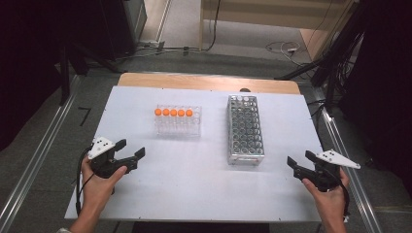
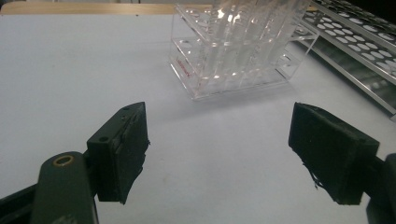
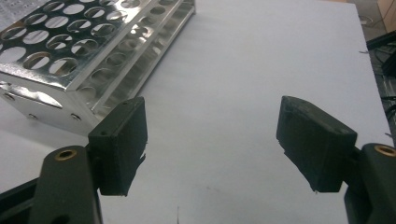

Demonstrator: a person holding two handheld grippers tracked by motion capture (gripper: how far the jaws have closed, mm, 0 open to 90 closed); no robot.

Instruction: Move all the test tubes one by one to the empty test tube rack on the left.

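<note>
Orange-capped tubes [image 1: 173,112] atop clear rack [image 1: 178,121]

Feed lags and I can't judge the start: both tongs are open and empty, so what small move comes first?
Probably ease the left tongs forward toward the clear rack: its five orange-capped tubes sit ahead of them, the metal rack has open holes, and the right tongs hold nothing.

The clear rack [image 1: 178,121] stands left of the metal rack [image 1: 246,130], both toward the surface's [image 1: 194,179] far edge.
</note>
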